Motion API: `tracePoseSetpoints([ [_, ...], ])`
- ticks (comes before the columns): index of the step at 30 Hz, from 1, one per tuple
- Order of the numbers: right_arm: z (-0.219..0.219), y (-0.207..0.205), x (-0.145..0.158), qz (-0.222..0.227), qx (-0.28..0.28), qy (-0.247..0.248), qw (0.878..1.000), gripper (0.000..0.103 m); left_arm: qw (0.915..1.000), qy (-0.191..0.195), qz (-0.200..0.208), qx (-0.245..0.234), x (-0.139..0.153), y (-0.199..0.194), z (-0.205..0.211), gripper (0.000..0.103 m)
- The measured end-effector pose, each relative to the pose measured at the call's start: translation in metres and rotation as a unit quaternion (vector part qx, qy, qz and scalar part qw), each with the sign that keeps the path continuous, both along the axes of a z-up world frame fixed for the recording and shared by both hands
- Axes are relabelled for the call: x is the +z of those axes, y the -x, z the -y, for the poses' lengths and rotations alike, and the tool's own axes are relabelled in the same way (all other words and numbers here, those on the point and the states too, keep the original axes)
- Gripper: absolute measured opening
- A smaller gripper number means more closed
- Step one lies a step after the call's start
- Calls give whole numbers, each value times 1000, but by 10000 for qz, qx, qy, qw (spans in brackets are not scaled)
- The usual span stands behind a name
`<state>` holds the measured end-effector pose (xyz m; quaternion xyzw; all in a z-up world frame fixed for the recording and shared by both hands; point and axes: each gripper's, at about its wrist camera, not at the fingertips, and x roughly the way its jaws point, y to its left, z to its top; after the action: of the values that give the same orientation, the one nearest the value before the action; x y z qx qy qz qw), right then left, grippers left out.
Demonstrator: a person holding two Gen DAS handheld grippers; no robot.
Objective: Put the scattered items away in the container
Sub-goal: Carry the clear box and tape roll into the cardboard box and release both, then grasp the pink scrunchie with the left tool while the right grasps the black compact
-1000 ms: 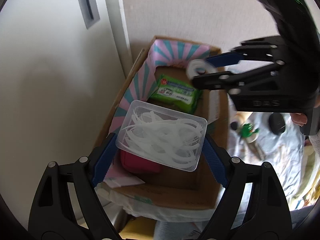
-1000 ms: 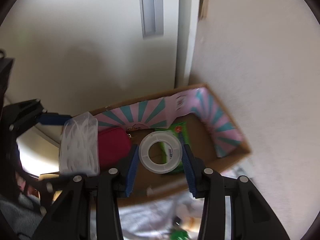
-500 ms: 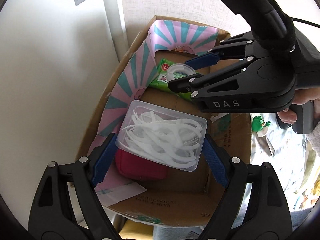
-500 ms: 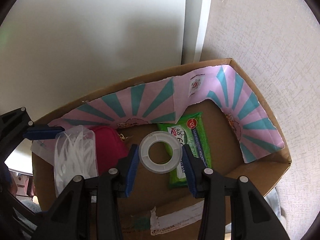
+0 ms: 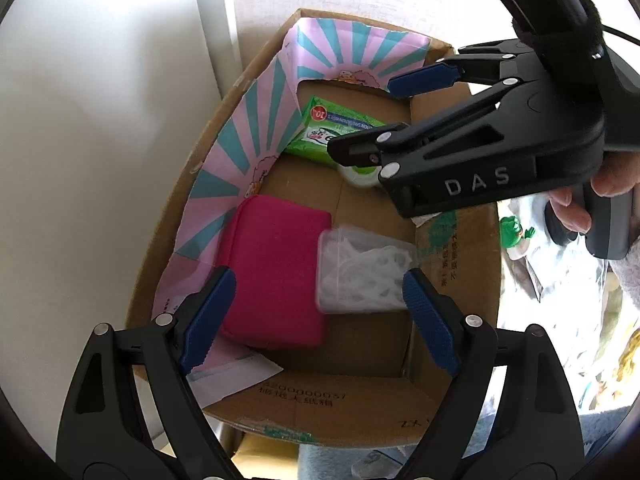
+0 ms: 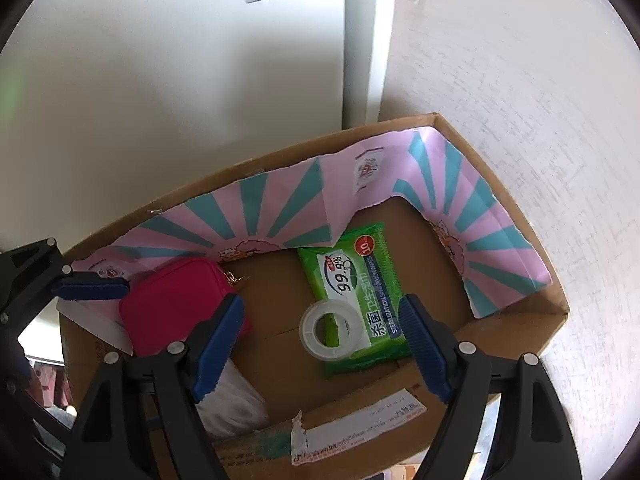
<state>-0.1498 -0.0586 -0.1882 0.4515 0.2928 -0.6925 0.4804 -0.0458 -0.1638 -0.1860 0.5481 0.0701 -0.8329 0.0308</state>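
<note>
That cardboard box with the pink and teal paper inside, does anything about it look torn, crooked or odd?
Yes. The pink and teal paper lining has a ragged, torn lower edge and sits crookedly along the cardboard box walls. The tape roll lies half on the green wipes pack, so it rests tilted. Nothing looks spilled.

tape roll (image 5: 362, 174) mostly hidden behind right gripper (image 5: 378, 120) in left wrist view. clear plastic box (image 5: 362, 276) motion-blurred, contents unreadable; in right wrist view only a blurred corner (image 6: 230, 400) behind a finger. green toy (image 5: 514, 232) beyond cardboard box (image 5: 456, 280) too small to identify. box's near edge cut off bottom of right view.
</note>
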Motion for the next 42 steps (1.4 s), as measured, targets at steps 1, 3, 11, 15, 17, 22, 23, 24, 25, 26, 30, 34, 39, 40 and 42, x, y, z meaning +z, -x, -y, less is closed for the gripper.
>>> tracePoseSetpoints([
  [1, -1, 0, 1, -2, -18, 10, 10000, 76, 10000, 10, -28, -9, 1, 0, 0, 85],
  [3, -5, 0, 4, -47, -49, 32, 10000, 76, 10000, -13, -77, -33, 4, 1, -1, 85],
  [11, -27, -6, 29, -211, -242, 199, 9993, 76, 9994, 21, -319, -104, 31, -2, -10, 85],
  [15, -54, -6, 49, -329, -483, 365, 9976, 76, 9986, 72, -470, -247, 50, -2, -21, 85],
  [17, -69, -3, 59, -374, -635, 451, 9963, 76, 9977, 89, -568, -353, 60, 1, -28, 85],
  [22, -127, 8, 80, -468, -1226, 628, 9894, 76, 9940, 141, -799, -739, 83, 17, -56, 85],
  [23, -137, 12, 80, -488, -1342, 644, 9876, 76, 9929, 154, -845, -821, 87, 20, -63, 85],
  [24, -149, 15, 83, -511, -1475, 650, 9856, 76, 9918, 160, -883, -911, 90, 23, -70, 86],
  [25, -165, 18, 87, -548, -1634, 658, 9828, 76, 9905, 158, -916, -1016, 94, 26, -78, 87],
  [26, -179, 21, 89, -575, -1784, 667, 9800, 76, 9891, 163, -949, -1116, 97, 29, -86, 88],
  [30, -238, 34, 94, -622, -2409, 643, 9664, 76, 9830, 198, -1011, -1518, 101, 43, -120, 92],
  [34, -292, 39, 85, -623, -2943, 516, 9523, 76, 9771, 236, -915, -1908, 96, 59, -154, 92],
  [39, -335, 31, 65, -467, -3291, 358, 9425, 76, 9720, 50, -739, -2231, 81, 84, -193, 92],
  [40, -340, 28, 58, -419, -3321, 329, 9417, 76, 9718, 6, -682, -2258, 77, 91, -200, 92],
  [42, -349, 22, 47, -342, -3356, 267, 9410, 76, 9714, -19, -579, -2302, 68, 105, -214, 92],
])
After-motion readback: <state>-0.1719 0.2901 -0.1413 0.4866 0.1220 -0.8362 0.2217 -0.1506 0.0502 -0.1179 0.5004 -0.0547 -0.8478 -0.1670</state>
